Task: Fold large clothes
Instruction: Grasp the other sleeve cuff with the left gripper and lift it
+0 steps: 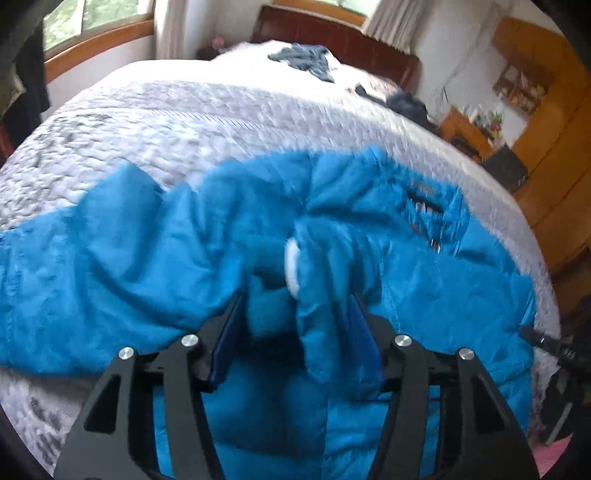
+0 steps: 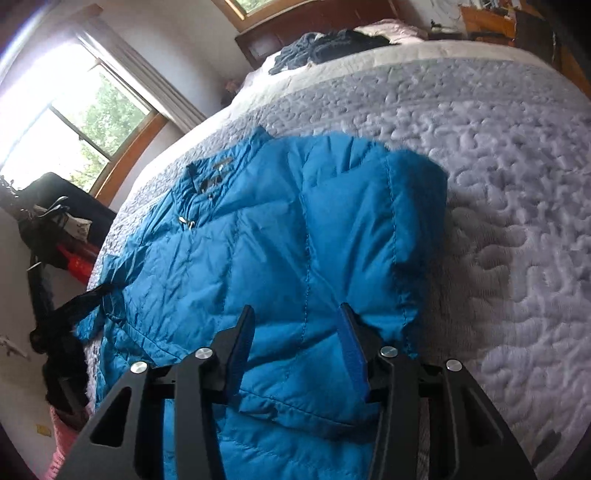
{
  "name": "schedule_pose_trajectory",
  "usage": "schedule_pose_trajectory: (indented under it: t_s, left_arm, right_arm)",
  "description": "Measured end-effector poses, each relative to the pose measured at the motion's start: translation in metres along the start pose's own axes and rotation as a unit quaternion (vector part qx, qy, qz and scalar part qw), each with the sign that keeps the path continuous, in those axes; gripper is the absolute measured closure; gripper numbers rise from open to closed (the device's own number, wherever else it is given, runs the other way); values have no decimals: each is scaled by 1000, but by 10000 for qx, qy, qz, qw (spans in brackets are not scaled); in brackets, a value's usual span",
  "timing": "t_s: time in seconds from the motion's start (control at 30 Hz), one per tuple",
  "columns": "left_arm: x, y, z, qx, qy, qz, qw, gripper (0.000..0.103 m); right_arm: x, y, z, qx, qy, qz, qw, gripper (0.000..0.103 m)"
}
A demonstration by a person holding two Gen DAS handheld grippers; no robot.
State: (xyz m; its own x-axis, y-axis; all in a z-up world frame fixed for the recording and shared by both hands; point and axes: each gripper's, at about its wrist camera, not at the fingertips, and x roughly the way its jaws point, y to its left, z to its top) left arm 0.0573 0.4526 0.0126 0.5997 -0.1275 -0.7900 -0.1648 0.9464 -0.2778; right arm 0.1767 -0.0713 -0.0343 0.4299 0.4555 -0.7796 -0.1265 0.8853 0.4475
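Note:
A bright blue puffer jacket [image 1: 110, 266] lies spread across the grey quilted bed [image 1: 184, 122]. In the left wrist view a bunched sleeve [image 1: 332, 266] with a white inner patch [image 1: 293, 266] sits between the fingers of my left gripper [image 1: 295, 299]. Its jaws stand wide apart and the sleeve looks blurred. In the right wrist view the jacket [image 2: 221, 251] has one side folded over onto its body. My right gripper [image 2: 297, 310] hovers open just above that folded part. The collar with its zipper [image 2: 188, 221] is toward the far left.
A pile of dark clothes [image 1: 306, 61] [image 2: 325, 48] lies near the wooden headboard [image 1: 332, 33]. Bare quilt [image 2: 498, 166] stretches to the right of the jacket. A wooden cabinet [image 1: 546, 129] stands beside the bed, and dark items [image 2: 48, 221] sit under the window.

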Motion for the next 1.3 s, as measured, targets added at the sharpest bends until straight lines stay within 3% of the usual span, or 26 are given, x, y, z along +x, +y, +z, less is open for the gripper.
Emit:
schedule_pose_trajectory:
  t_s: [0.07, 0.13, 0.27, 0.43, 0.53, 0.73, 0.83, 0.9, 1.03, 1.13, 1.3]
  left_arm:
    - [-22, -3, 5, 37, -385, 111, 9992, 35]
    - [-33, -17, 8, 194, -497, 50, 9986, 35]
    - [-12, -47, 6, 476, -115, -231, 9985, 34]
    - [34, -51, -2, 632, 258, 49, 9977, 34]
    - [47, -44, -4, 671, 333, -20, 9972, 34]
    - [51, -48, -9, 872, 247, 94, 9958, 33]
    - [30, -39, -6, 694, 285, -160, 9971, 33]
    - [4, -24, -7, 566, 129, -273, 9979, 30]
    - [-46, 30, -17, 240, -196, -119, 9995, 21]
    - [-75, 93, -31, -263, -273, 308, 9988, 20]
    - [-111, 209, -64, -1408, -310, 1021, 9843, 20]
  right_arm:
    - [-14, 13, 3, -153, -174, -49, 9997, 54]
    - [-22, 30, 5, -286, -259, 23, 9993, 53]
    - [-11, 62, 10, -421, -36, 194, 9989, 53]
    - [30, 68, 9, -446, 307, -209, 9983, 53]
    - [48, 56, 2, -430, 401, -248, 9980, 53]
    - [49, 53, 0, -467, 288, -210, 9983, 52]
    - [37, 55, -2, -391, 214, -113, 9989, 49]
    - [22, 66, -3, -506, 76, 71, 9987, 45]
    - [6, 101, -13, -945, 9, 162, 9954, 36]
    - [13, 121, -23, -1123, 231, 324, 9929, 35]
    - [34, 148, -35, -1367, 547, 431, 9882, 35]
